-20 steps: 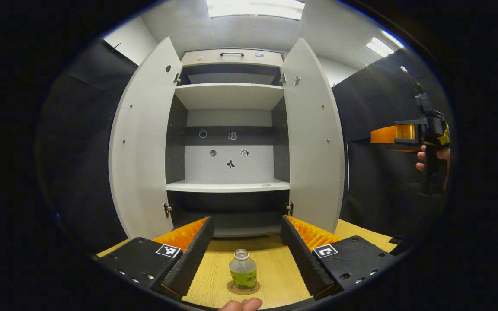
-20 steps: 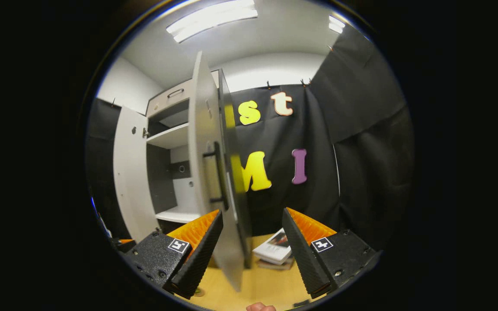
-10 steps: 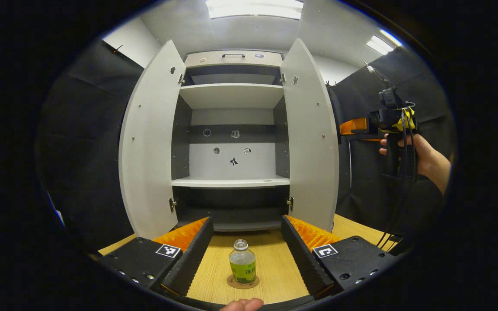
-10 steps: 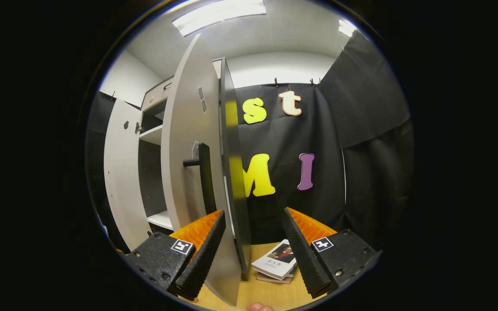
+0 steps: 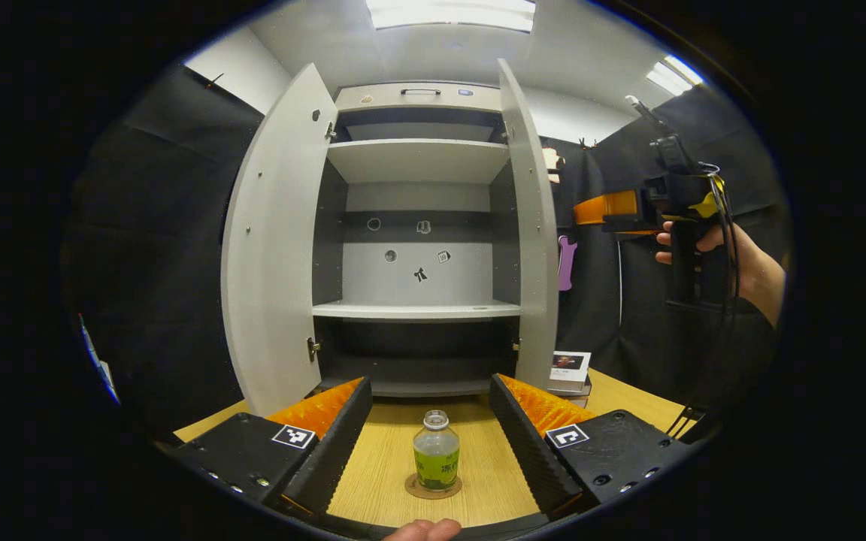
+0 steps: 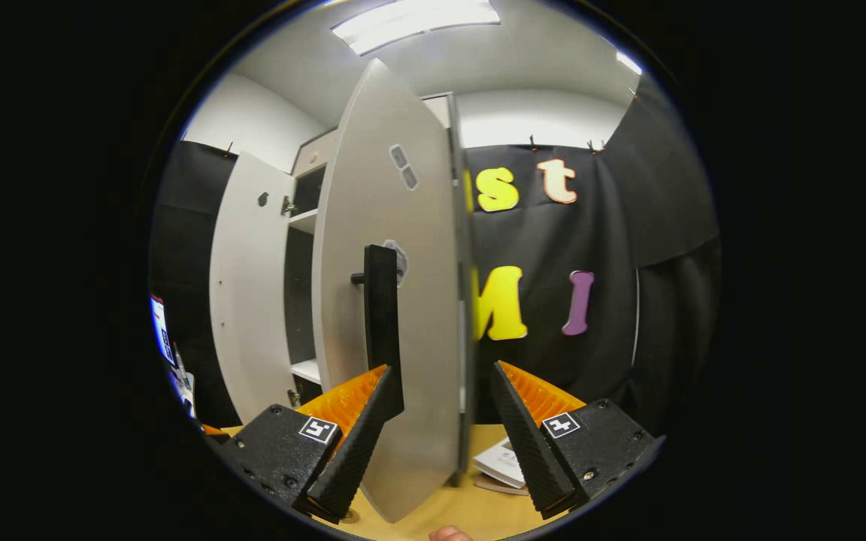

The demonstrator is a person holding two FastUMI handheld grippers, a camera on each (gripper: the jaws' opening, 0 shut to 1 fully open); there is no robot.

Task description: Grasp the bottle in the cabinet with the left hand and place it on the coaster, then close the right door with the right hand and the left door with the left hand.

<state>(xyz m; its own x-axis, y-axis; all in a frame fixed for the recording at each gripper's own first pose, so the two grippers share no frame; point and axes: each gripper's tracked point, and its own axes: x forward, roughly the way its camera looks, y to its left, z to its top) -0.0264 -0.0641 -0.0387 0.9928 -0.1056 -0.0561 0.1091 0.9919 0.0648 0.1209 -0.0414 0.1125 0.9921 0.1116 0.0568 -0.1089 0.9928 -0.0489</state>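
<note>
A small clear bottle (image 5: 436,451) with a green label stands upright on a round coaster (image 5: 433,487) on the wooden table (image 5: 392,458). My left gripper (image 5: 429,424) is open and low behind it, one finger to each side, touching nothing. The cabinet (image 5: 418,248) has both doors wide apart: the left door (image 5: 275,248) and the right door (image 5: 534,225), which is nearly edge-on. A hand (image 5: 704,240) holds my right gripper (image 5: 606,210) beyond that door. In the right gripper view, my right gripper (image 6: 440,421) is open at the right door's outer face (image 6: 410,248), by its black handle (image 6: 380,315).
The cabinet shelves (image 5: 414,309) hold nothing. A small stack of books (image 5: 570,368) lies on the table right of the cabinet, also seen as books (image 6: 504,462) past the door's edge. Black cloth walls close in both sides.
My right gripper has come round to the outer face of the right door, which now looks narrower from the left gripper. My left gripper has drawn back slightly from the bottle.
</note>
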